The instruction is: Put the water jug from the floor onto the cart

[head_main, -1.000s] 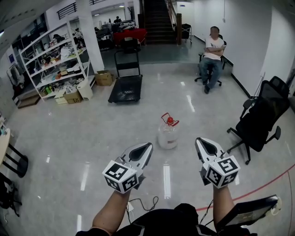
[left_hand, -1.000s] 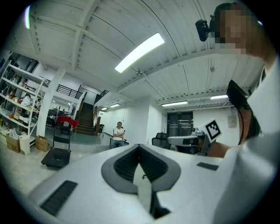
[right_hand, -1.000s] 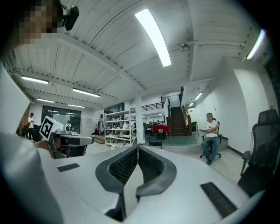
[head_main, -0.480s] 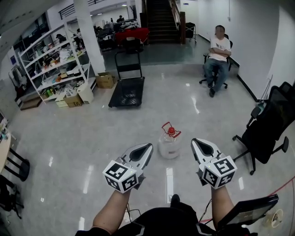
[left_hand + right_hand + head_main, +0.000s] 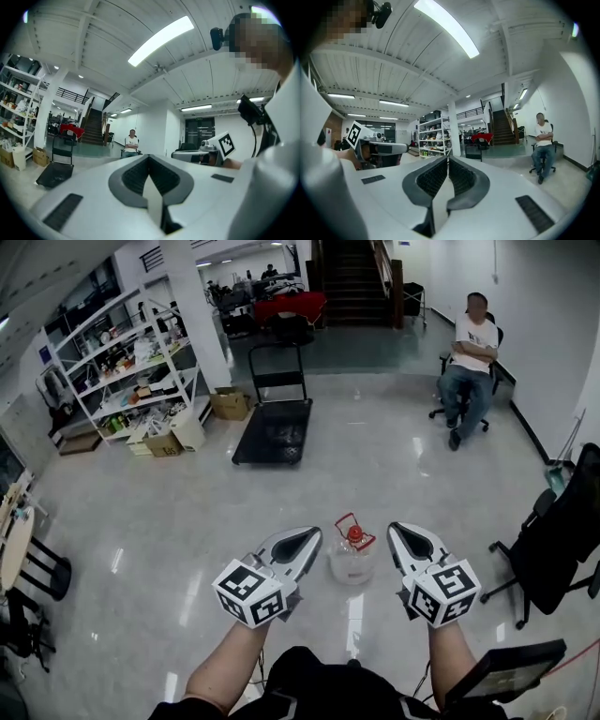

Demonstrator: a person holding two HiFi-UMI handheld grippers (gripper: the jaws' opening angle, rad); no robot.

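**Closing in on the jug, both grippers empty**

I am holding the left gripper (image 5: 307,536) and the right gripper (image 5: 401,532) level and side by side, each with its jaws pressed together on nothing; each gripper view is showing only open room beyond the closed tips.

Over the last second I have been walking forward. The jug (image 5: 352,561), which was standing clear ahead of both grippers, is now lying between their tips in the head view, below them on the floor. I am judging that the approach is nearly done and the next job is opening the jaws and reaching down.

The jug is standing upright, so its long axis is running vertically. Its red cap (image 5: 354,534) is pointing up, and the red handle loop (image 5: 347,520) is rising from the neck on the far side.

The cart (image 5: 274,432) is waiting well beyond the left gripper, its flat deck bare. A seated person (image 5: 469,367) is sitting far off beyond the right gripper.
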